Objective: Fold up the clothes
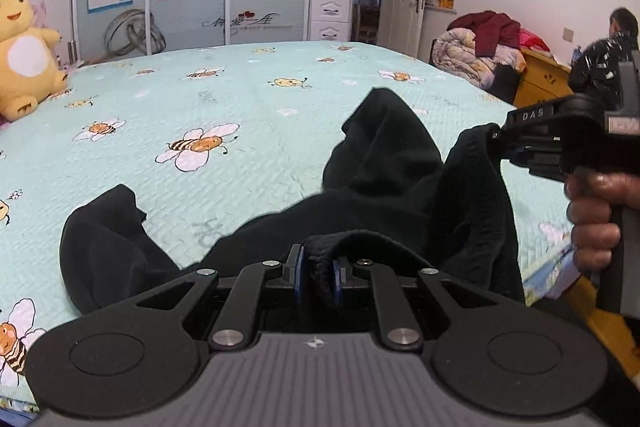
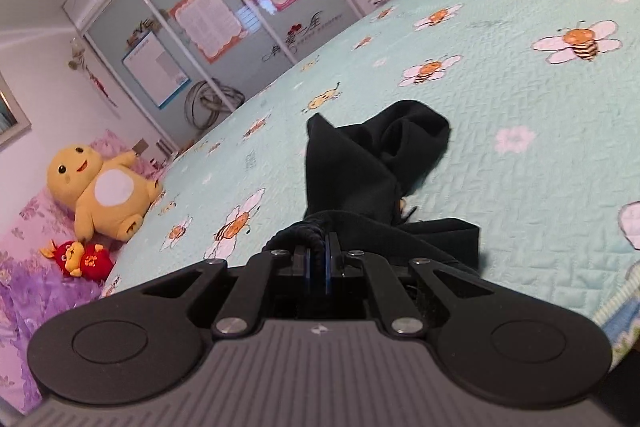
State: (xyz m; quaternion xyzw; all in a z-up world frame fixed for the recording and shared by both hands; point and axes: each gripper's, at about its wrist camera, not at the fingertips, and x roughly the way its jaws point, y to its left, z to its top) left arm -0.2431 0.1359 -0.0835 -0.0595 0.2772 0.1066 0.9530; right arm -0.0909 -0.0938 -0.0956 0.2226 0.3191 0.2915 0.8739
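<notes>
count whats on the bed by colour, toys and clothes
black: 1, the black garment, gripped by the left gripper and the right gripper
yellow: 1, the yellow plush toy
red: 1, the small red plush toy
total: 3

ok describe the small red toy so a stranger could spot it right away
Start at the bed with the bee cover, then find the big yellow plush beside it. The small red toy lies just in front of that plush on purple flowered fabric, the only red one there.
</notes>
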